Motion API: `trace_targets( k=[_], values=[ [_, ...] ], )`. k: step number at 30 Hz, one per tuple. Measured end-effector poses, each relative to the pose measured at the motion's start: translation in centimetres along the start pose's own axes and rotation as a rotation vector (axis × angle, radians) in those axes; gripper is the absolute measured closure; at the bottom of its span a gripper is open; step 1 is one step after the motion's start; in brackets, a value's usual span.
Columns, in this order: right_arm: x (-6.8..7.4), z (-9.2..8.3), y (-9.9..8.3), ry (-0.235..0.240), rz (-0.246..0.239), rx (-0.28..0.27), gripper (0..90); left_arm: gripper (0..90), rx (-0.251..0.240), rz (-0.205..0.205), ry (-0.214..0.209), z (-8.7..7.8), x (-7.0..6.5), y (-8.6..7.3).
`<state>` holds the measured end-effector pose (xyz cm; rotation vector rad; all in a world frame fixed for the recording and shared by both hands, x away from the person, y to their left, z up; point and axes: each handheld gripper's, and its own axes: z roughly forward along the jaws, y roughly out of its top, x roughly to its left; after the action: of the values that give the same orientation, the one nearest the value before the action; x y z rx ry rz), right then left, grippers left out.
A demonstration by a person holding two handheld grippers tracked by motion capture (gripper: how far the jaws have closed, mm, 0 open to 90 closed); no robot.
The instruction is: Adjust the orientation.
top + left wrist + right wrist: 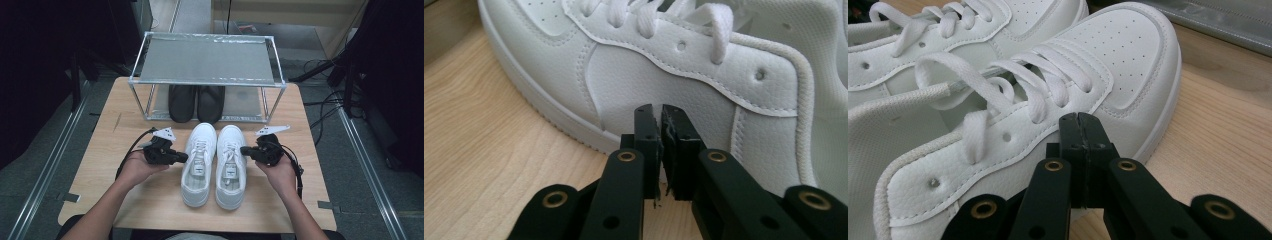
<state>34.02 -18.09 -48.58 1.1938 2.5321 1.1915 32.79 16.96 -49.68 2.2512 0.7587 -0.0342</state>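
On the wooden table (125, 200), two white shoes (214, 165) stood side by side before the rack (207, 60). The left gripper (184, 157) and right gripper (244, 150), both with jaws closed and empty, flanked them. Pushing evenly would keep the shoes straight; the rack's top shelf offered free room.

Probably a lab, floor cables (320, 107), wooden table (155, 200), dark surroundings

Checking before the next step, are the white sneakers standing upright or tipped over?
Upright: both white sneakers rest on their soles, laces facing up.
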Motion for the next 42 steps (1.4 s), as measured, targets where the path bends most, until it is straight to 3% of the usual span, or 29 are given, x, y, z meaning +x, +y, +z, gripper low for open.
trace_targets(
  k=[2,4,7,11,15,29,33,39,42],
  values=[
    [0.0,0.0,0.0,0.000,0.001,-0.002,90.0,86.1,0.005,-0.038,-0.029,0.1,-0.1,0.0],
    [0.0,0.1,0.0,0.003,0.008,-0.002,90.0,87.1,0.011,-0.027,-0.053,0.4,-0.5,0.1],
    [0.0,0.2,0.1,0.002,0.012,-0.003,90.0,89.4,0.020,0.001,-0.025,0.5,-1.1,0.2],
    [-0.1,0.2,0.1,0.008,0.015,-0.001,90.0,89.8,0.014,-0.017,-0.033,0.6,-1.0,0.2],
    [-0.3,0.3,0.2,0.001,0.016,-0.013,90.0,89.8,0.020,-0.040,-0.079,0.9,-1.2,0.2],
    [-1.7,1.0,1.2,-0.026,0.066,-0.044,90.0,89.0,0.006,0.002,-0.145,2.4,-3.5,0.3],
    [-2.1,1.4,1.6,-0.039,0.075,-0.063,90.0,87.6,-0.005,0.031,-0.175,3.0,-4.5,0.3],
    [-2.3,1.4,1.7,-0.041,0.073,-0.069,90.0,87.1,-0.001,0.027,-0.209,2.7,-4.2,0.2],
    [-2.3,1.0,1.8,-0.032,0.077,-0.081,88.4,80.5,-0.014,0.030,-0.200,2.2,-4.2,0.3]
  ],
)
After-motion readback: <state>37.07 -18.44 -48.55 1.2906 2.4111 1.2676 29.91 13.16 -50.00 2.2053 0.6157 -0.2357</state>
